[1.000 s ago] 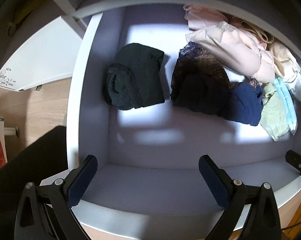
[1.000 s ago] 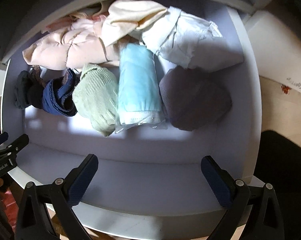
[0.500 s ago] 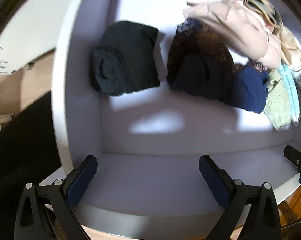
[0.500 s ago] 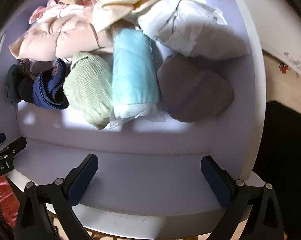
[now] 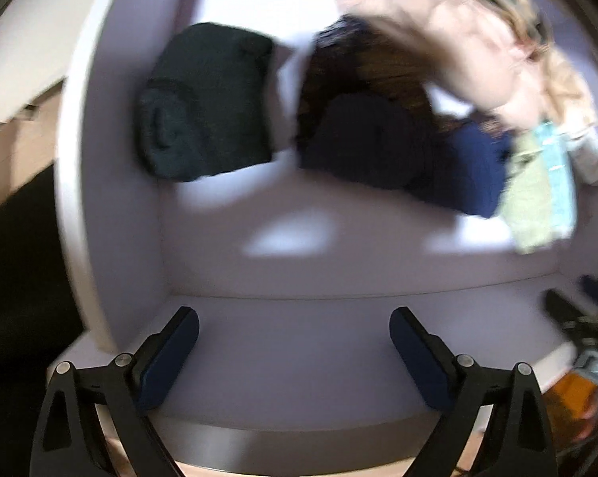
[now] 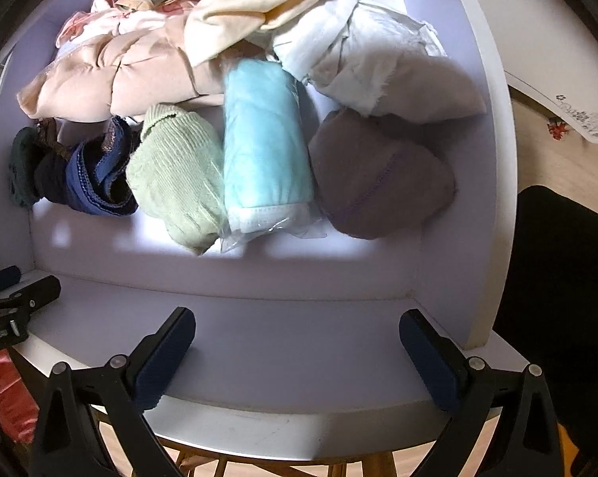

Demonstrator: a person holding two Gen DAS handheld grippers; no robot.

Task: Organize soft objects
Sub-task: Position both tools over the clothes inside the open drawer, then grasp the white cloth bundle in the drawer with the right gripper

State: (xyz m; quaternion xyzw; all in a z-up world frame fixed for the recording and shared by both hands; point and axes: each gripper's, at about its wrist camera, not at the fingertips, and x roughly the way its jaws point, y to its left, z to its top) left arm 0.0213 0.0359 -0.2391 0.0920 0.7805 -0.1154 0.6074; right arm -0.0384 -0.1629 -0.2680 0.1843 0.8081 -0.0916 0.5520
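Note:
An open lavender drawer holds rolled and folded soft items. In the blurred left wrist view a dark green bundle lies at the left, with a black lace piece and a navy piece beside it. The right wrist view shows a pale green knit roll, a light blue roll in clear wrap and a brown-grey bundle. My left gripper hangs over the drawer's front wall, its jaws closing slightly with nothing between them. My right gripper is open and empty above the same wall.
A loose heap fills the drawer's back: peach padded fabric, cream cloth and white cloth. A bare strip of drawer floor runs along the front. Outside are a wooden floor, a dark shape and red fabric.
Both grippers have tipped further down and come closer over the drawer, so the items look larger. The left jaws have drawn in a little. No item has shifted.

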